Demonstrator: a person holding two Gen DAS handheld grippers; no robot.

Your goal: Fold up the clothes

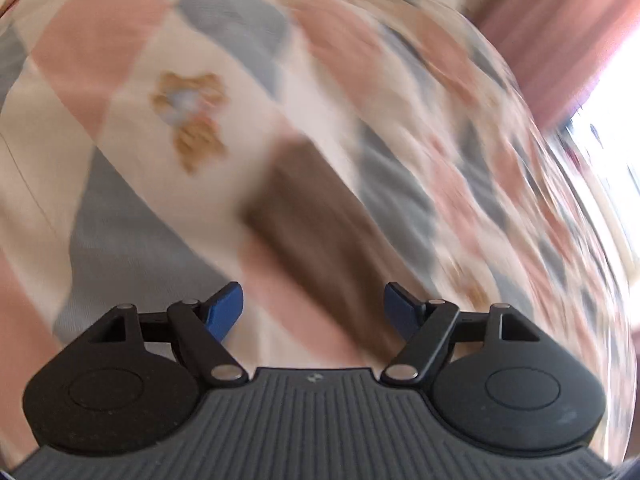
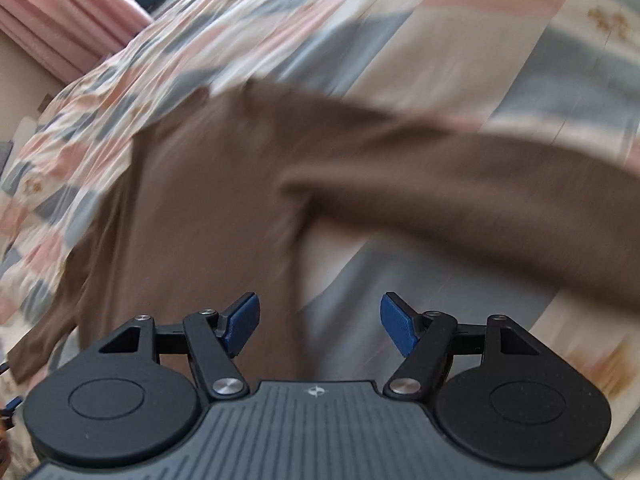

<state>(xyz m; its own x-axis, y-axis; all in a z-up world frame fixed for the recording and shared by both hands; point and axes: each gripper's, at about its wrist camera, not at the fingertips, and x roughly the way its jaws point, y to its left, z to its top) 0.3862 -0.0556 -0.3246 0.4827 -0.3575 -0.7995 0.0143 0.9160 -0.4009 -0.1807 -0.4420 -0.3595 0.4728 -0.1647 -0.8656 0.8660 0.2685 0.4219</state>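
One garment is in play, a brown long-sleeved top (image 2: 208, 184) lying on a bed covered by a checked quilt (image 2: 460, 40) in pink, grey-blue and cream. Both views are smeared by motion, so fine detail is lost.

Starting at the left, the left gripper (image 1: 314, 312) hangs over the quilt with its blue pads spread wide and nothing between them. In its view a brown sleeve (image 1: 312, 232) runs as a narrow band from the middle of the picture down toward the gap between the pads, its far end squared off like a cuff; whether the pads touch it I cannot tell.

Further right, the right gripper (image 2: 320, 324) is likewise parted and empty, poised near the top's side edge. The body of the top fills the left and centre of that view, and the other sleeve (image 2: 500, 200) reaches out to the right, well across the quilt.

The cloth looks light, soft and limp, probably a thin knit that will sag and drape instead of holding any shape, and likely to slide little on the quilt. Cuffs, shoulder seams and hem seem the best places to pinch.

The body's long axis runs near to far, with what looks like the neckline at the far end; the sleeves stretch crosswise, left and right
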